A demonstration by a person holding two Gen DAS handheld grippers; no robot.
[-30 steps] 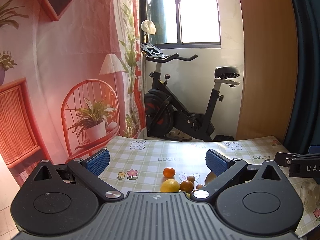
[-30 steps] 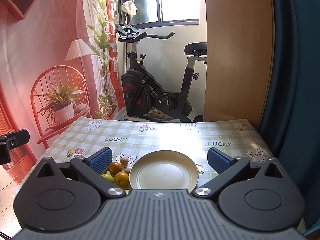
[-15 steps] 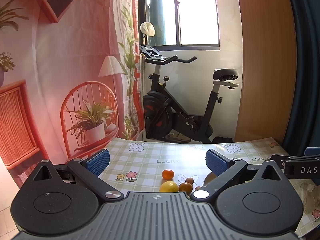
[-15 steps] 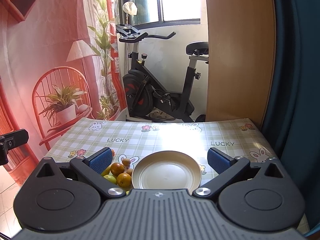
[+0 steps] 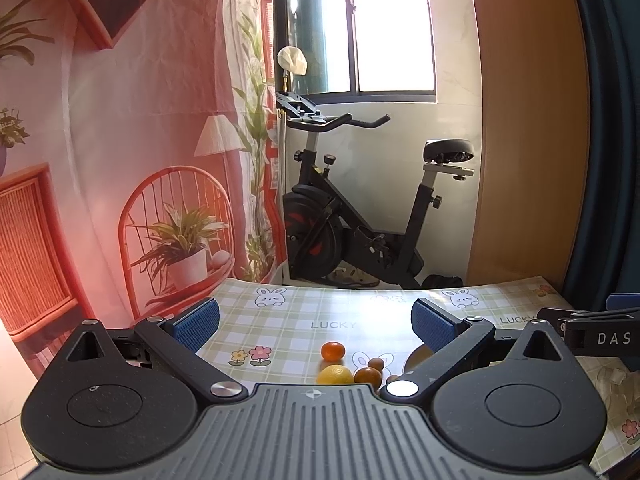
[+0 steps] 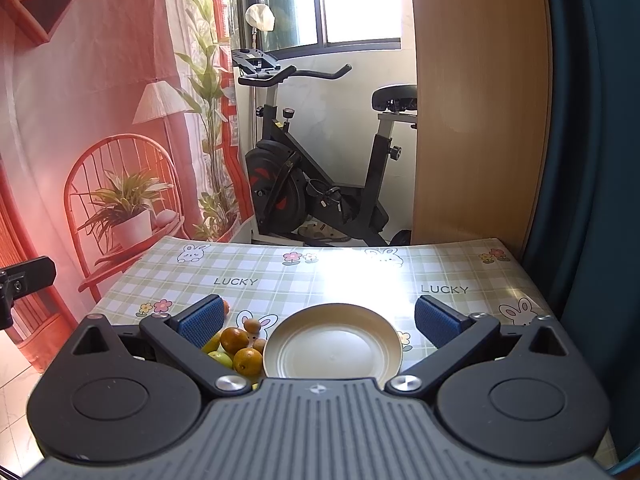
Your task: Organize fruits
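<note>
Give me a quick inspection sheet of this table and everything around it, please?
Surface: table under a green checked cloth with rabbits, flowers and the word LUCKY.
Job's things: empty plate; fruit pile of oranges, yellow-green and small brown fruits left of it, all on the cloth.
Clutter: nothing seen.
Grippers: left gripper open, holding nothing; right gripper open, holding nothing, blue fingers spread wide.
Cables: nothing seen.
Surroundings: exercise bike, window, printed backdrop, dark curtain.

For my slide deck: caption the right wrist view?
Open right claw above an empty plate, fruit pile beside it.
</note>
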